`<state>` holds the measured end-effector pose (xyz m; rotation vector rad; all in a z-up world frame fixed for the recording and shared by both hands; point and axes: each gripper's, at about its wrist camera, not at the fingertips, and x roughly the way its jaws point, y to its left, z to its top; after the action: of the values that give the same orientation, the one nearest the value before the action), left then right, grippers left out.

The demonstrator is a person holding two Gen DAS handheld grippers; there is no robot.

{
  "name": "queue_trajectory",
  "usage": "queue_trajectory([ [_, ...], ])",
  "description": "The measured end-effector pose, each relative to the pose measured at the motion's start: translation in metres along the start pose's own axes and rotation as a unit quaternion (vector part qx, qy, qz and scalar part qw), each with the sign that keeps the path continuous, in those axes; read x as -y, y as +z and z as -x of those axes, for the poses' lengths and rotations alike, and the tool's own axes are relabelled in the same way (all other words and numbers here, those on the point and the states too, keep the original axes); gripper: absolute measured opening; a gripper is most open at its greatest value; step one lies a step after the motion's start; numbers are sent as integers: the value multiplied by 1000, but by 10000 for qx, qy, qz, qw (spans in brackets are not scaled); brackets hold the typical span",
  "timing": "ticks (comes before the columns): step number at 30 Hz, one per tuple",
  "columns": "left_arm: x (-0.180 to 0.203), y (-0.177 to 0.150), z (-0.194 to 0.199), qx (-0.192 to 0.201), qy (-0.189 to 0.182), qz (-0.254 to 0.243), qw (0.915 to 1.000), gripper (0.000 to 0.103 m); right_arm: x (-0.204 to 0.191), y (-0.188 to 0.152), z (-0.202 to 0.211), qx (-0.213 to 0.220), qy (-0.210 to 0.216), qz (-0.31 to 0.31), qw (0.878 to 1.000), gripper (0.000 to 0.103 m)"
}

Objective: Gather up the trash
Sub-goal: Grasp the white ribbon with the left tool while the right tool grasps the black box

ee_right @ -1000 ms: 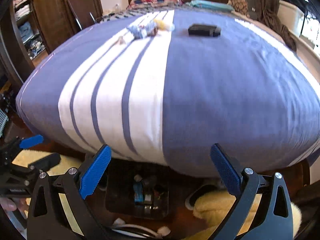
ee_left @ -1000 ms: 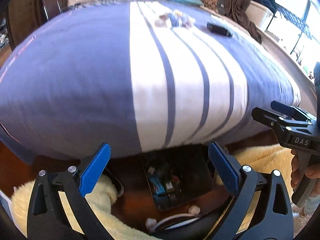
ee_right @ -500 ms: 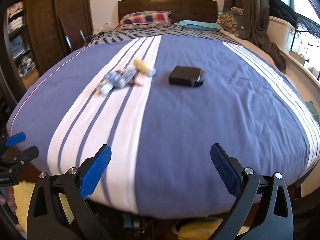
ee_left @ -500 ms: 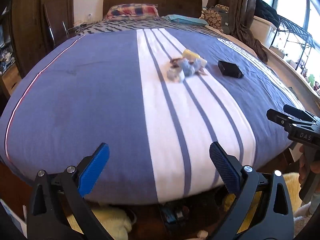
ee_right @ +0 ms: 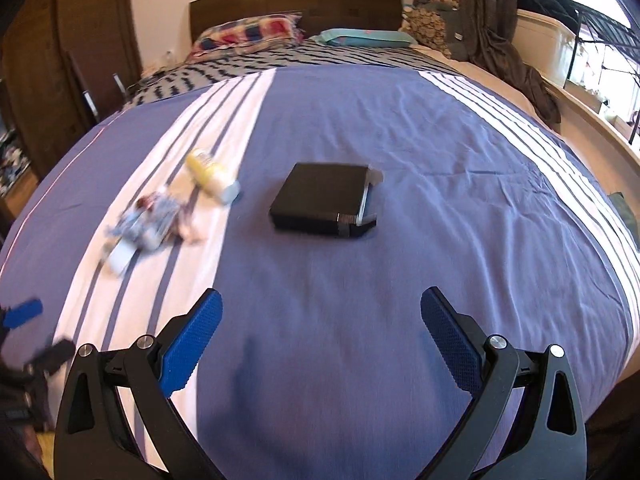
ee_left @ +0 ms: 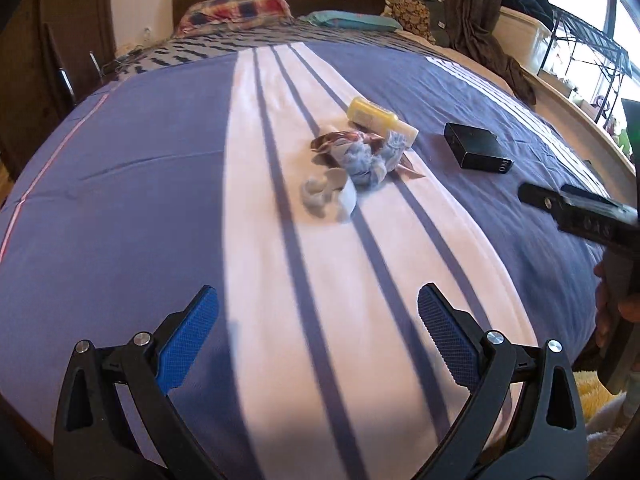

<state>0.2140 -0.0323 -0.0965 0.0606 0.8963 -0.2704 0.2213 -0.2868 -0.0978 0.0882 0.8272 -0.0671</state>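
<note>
At the bottom of the left wrist view the left gripper (ee_left: 318,322) is spread wide over the striped bedspread (ee_left: 140,200), holding nothing. The right gripper (ee_right: 320,324) sits at the bottom of its own view, likewise spread and empty. Further up, at the centre of the left view, a heap of crumpled trash (ee_left: 352,164) lies on the white stripe, with a yellow bottle (ee_left: 380,118) touching its far side. A black box (ee_right: 324,200) lies to their right, apart. Pillows (ee_right: 248,34) sit at the top of the frame.
</note>
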Motion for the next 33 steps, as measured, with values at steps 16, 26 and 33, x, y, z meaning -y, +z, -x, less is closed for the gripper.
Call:
queue_trajectory([
  [16,-3,50,-67,-242,-252,-48,9994,75,-16,62,-82,-296,-426,-81,9986,99],
  [26,-13,55,-67,-159,-164,-125,9997,22,-14,55,-96,-495,-348,12,9982,80],
  [33,-14,34,-46,-145,-184,-101,9997,11,-19,37,-67,-425,-83,173,9989,79],
])
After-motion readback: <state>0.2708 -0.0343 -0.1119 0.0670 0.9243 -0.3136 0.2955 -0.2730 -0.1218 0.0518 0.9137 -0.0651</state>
